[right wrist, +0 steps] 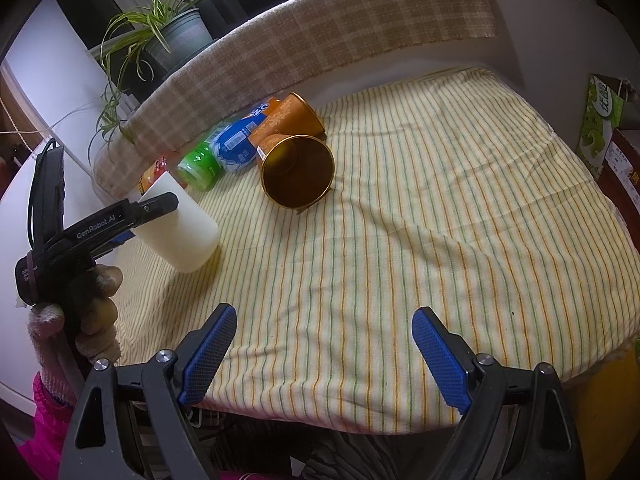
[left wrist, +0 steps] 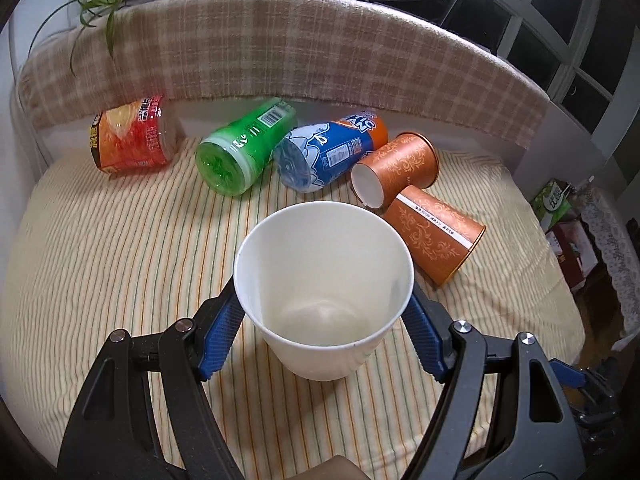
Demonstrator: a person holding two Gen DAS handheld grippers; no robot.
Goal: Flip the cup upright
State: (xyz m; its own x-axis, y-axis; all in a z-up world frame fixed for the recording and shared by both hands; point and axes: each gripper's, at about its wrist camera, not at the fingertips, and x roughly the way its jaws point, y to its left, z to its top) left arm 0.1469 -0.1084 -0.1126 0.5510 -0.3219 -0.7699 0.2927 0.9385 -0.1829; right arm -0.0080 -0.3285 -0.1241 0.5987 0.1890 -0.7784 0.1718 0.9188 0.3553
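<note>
A white paper cup (left wrist: 324, 292) is held between the blue pads of my left gripper (left wrist: 325, 304), its open mouth up and tilted toward the camera. In the right wrist view the same cup (right wrist: 180, 232) leans with its base low on the striped cloth, gripped near the rim by the left gripper (right wrist: 152, 210). Two orange patterned cups lie on their sides: one (left wrist: 396, 170) behind, one (left wrist: 436, 236) nearer, the latter showing its open mouth in the right wrist view (right wrist: 298, 172). My right gripper (right wrist: 324, 354) is open and empty near the front edge.
A red jar (left wrist: 132, 136), a green bottle (left wrist: 244, 146) and a blue bottle (left wrist: 328, 150) lie on their sides along the back. A plaid-covered backrest (left wrist: 280, 48) bounds the striped cushion (right wrist: 440, 220). A potted plant (right wrist: 168, 28) stands behind; boxes (left wrist: 560, 216) sit at right.
</note>
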